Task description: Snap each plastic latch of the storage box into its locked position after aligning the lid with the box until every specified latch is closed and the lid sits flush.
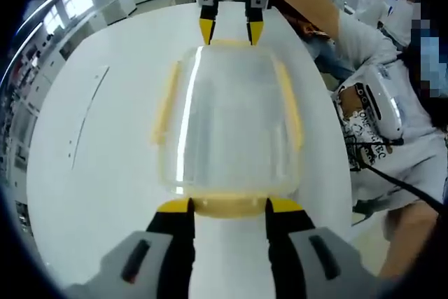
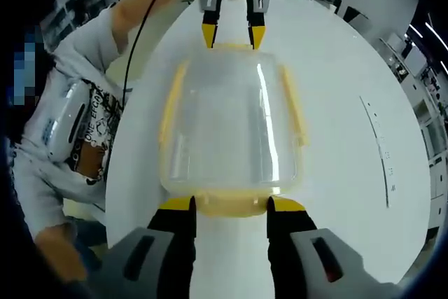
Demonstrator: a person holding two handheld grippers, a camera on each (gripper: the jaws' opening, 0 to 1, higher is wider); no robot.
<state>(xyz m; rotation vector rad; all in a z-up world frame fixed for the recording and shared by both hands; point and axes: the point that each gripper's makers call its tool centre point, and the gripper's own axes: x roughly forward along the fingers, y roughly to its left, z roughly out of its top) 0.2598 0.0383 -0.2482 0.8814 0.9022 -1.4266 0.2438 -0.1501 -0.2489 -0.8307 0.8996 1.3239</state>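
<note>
A clear plastic storage box [image 1: 227,124] [image 2: 231,124] with its lid on lies on the white table [image 1: 105,173] [image 2: 350,173]. Yellow latches run along its long sides [image 1: 166,103] [image 2: 292,106]. In the left gripper view, my left gripper [image 1: 229,208] is open, its yellow-tipped jaws flanking the near end latch [image 1: 229,201]. My right gripper [image 1: 231,31] stands open at the far end. In the right gripper view, my right gripper [image 2: 231,206] straddles its near end latch [image 2: 231,199], and the left gripper [image 2: 233,34] is open at the opposite end.
A person in a white printed shirt [image 1: 392,117] [image 2: 70,131] stands at the table's edge beside the box, with a black cable [image 2: 147,26] trailing from one arm. Bare tabletop lies on the box's other side. Shelves and desks line the room behind.
</note>
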